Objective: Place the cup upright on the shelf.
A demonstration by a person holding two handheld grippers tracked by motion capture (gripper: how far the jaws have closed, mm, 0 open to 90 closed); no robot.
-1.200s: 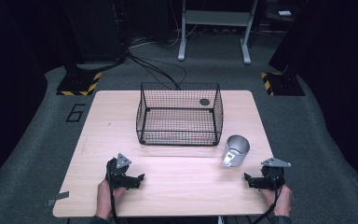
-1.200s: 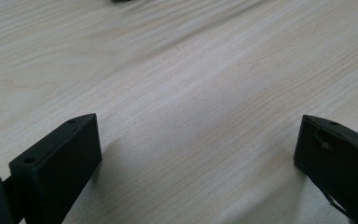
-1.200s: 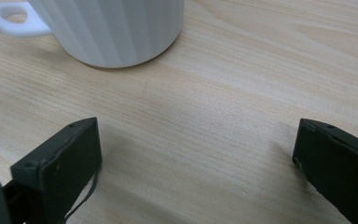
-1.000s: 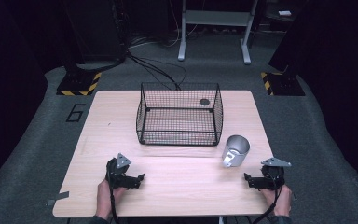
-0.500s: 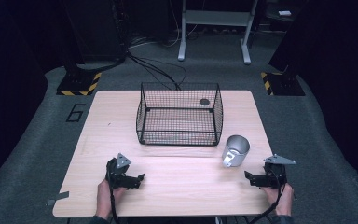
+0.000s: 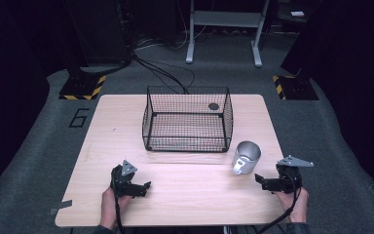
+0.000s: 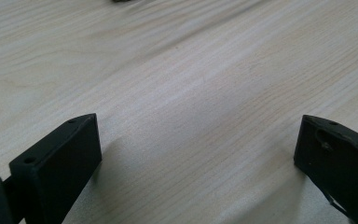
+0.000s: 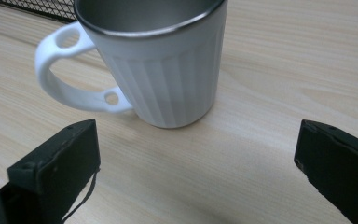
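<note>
Dark floor and cables surround our pale wooden surface (image 6: 126, 126); a black wire basket (image 6: 187, 119) stands at its middle toward the far edge, and a small dark disc (image 6: 214, 106) lies inside near the far right corner; just off the basket's near right corner stands the mug (image 6: 246, 157), upright, white and ribbed outside, metal inside, its handle turned toward our near left; our right tool (image 6: 262, 181) sits near the mug on its near right side, apart from it, jaws spread wide and empty, facing the mug; our left tool (image 6: 145, 187) rests low over bare wood at the near left, well apart from the mug, jaws likewise wide and empty
</note>
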